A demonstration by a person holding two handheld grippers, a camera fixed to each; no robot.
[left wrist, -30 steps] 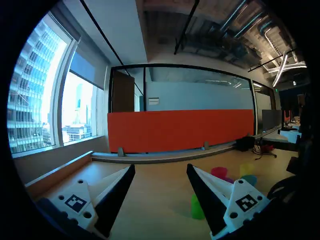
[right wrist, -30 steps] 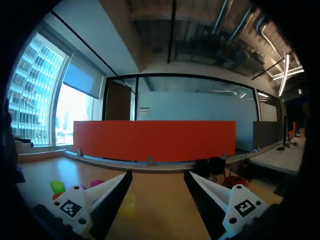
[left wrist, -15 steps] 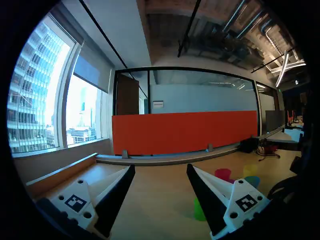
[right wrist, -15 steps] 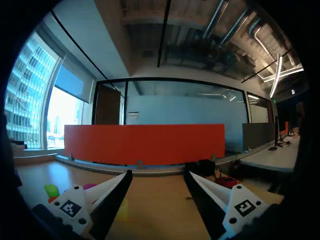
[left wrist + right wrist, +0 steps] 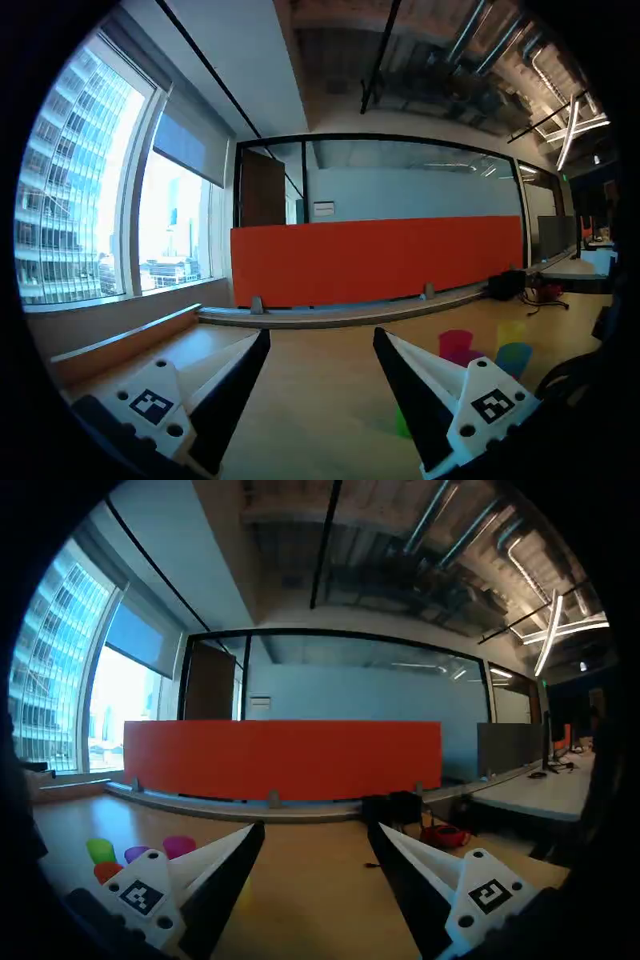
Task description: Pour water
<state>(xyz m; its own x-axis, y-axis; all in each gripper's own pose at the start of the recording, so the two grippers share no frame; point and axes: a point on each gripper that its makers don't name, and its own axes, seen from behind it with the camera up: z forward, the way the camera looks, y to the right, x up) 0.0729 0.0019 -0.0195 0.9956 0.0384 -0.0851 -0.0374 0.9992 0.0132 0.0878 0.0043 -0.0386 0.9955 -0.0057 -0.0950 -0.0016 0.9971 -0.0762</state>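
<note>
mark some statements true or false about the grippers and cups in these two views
The left gripper is open and empty. True.
The right gripper is shut on a cup. False: it is open and holds nothing.
An orange partition stands at the far side of the wooden desk. True.
The cups are all one colour. False: the right gripper view shows a green cup, a purple cup, a pink cup and an orange cup.

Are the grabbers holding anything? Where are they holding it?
Nothing is held. The left gripper and right gripper are both open, and the coloured cups stand untouched on the table.
</note>
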